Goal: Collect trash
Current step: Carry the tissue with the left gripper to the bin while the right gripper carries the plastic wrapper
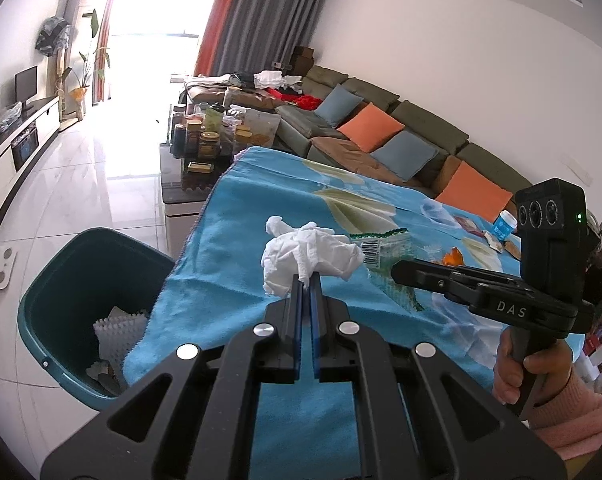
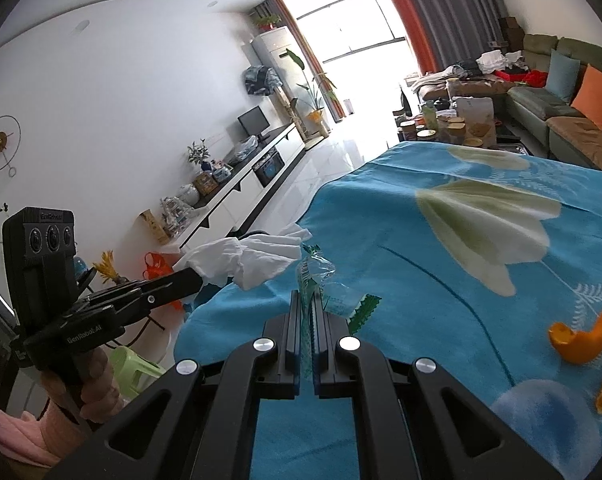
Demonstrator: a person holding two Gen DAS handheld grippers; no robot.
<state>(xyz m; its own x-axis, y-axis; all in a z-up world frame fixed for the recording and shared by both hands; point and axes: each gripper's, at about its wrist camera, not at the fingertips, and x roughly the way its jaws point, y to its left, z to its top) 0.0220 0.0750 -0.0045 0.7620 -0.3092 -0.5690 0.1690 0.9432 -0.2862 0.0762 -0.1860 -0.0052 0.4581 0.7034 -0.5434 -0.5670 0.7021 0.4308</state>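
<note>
My left gripper is shut on a crumpled white tissue, held above the blue cloth-covered table near its left edge. The tissue and left gripper also show in the right wrist view. My right gripper is shut on a clear plastic wrapper with green zigzag edges, just above the cloth; it shows in the left wrist view beside the wrapper. A teal trash bin stands on the floor left of the table, with some trash inside.
Orange peels lie on the cloth at the right. A small blue-labelled container and packets lie at the table's far right. A sofa runs behind; a low table with jars stands beyond.
</note>
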